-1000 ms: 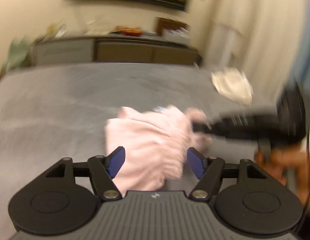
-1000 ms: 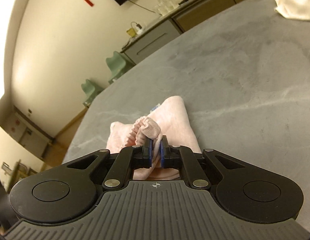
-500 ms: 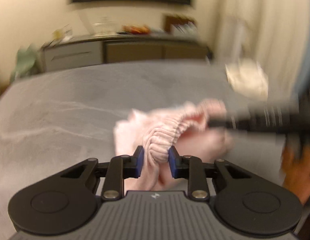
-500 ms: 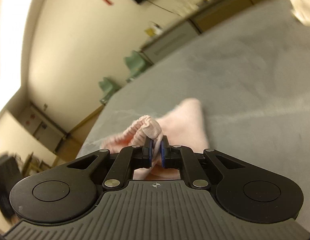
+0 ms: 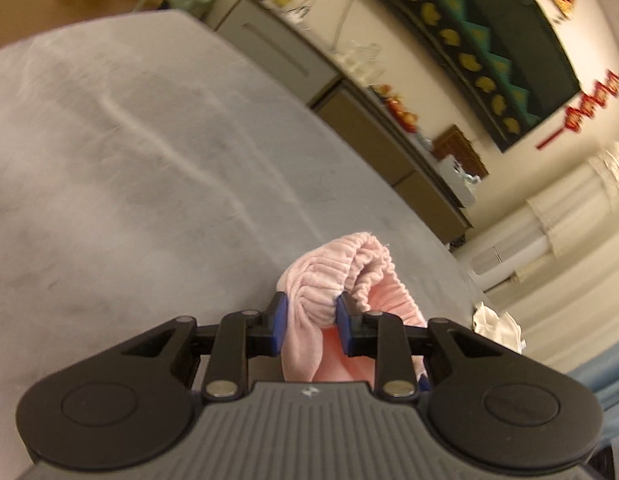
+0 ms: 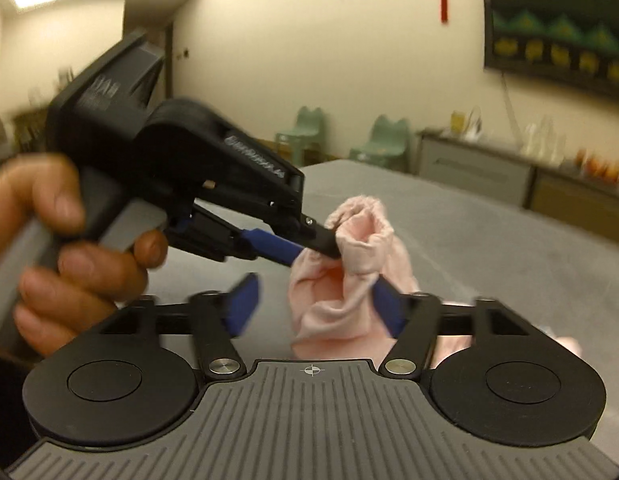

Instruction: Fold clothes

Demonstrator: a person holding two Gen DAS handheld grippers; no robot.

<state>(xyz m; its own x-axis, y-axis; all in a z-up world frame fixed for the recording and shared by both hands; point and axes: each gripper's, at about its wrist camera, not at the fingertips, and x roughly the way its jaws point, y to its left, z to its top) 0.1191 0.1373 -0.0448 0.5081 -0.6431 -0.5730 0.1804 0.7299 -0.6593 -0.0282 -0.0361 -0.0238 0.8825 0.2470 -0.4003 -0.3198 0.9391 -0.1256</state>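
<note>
Left hand-held gripper [image 5: 308, 318]: blue pads clamped on the gathered elastic band of the pink garment [image 5: 341, 276], which is lifted off the grey worktop [image 5: 129, 168]; the rest of the cloth hangs down between the fingers and out of view beneath the body. Right hand-held gripper [image 6: 315, 298]: pads spread wide apart, gripping nothing; the pink garment [image 6: 349, 280] bunches between them and touches the right-side pad only. In the right wrist view the left hand-held gripper [image 6: 309, 246] enters from the left, its tips pinching the cloth from the side, its handle wrapped by a hand [image 6: 65, 248]. Farther off on the worktop, toward its right edge in the left wrist view, lies a crumpled white cloth [image 5: 497, 326], well apart from the pink one. Beyond the worktop: a low cabinet [image 5: 293, 60] carrying small blurred items, two green chairs [image 6: 341, 138], a dark wall panel [image 5: 469, 28] with yellow motifs, and red hanging ornaments [image 5: 585, 104]
</note>
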